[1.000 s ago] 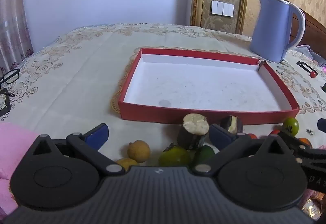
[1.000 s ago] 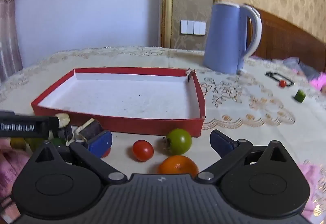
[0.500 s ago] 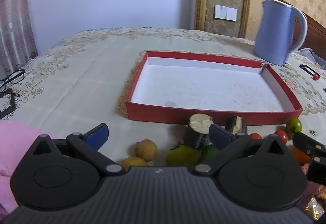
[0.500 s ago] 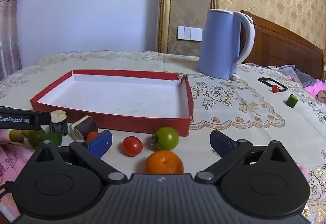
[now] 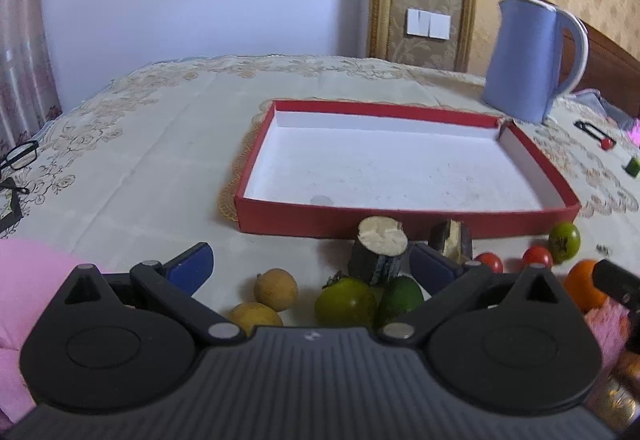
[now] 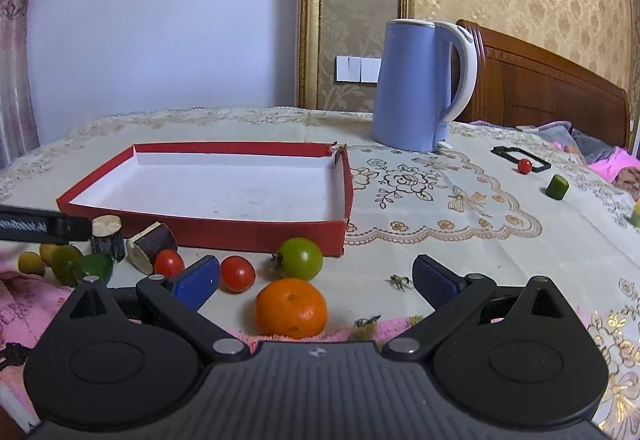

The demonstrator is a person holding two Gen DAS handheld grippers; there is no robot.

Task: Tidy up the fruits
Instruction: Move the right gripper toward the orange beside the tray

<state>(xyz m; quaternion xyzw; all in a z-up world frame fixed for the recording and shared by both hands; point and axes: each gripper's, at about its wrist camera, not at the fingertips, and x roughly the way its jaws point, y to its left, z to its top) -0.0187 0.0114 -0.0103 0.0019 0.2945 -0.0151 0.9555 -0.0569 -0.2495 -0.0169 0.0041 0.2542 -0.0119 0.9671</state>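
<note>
A shallow red box point(image 5: 400, 217) point(image 6: 240, 234) with a white floor lies on the tablecloth with nothing in it. Fruit lies along its near wall. My left gripper point(image 5: 310, 264) is open, low over two yellow fruits point(image 5: 276, 288), a green tomato point(image 5: 345, 302), a green lime point(image 5: 400, 295) and a dark sugarcane stub point(image 5: 379, 251). My right gripper point(image 6: 316, 278) is open around an orange mandarin point(image 6: 291, 307); a red cherry tomato point(image 6: 237, 273) and a green tomato point(image 6: 301, 258) sit just beyond. Nothing is held.
A blue kettle point(image 6: 416, 87) stands behind the box's right corner. A second cane stub point(image 6: 151, 247), a cherry tomato point(image 6: 524, 165) in a black frame and a green piece point(image 6: 557, 186) lie around. Glasses point(image 5: 18, 155) rest at far left. Pink cloth point(image 5: 24, 280) covers the near edge.
Both grippers have drawn back and risen slightly, so more fruit and tablecloth show in front. Fingers stayed open. No fruit has moved.
</note>
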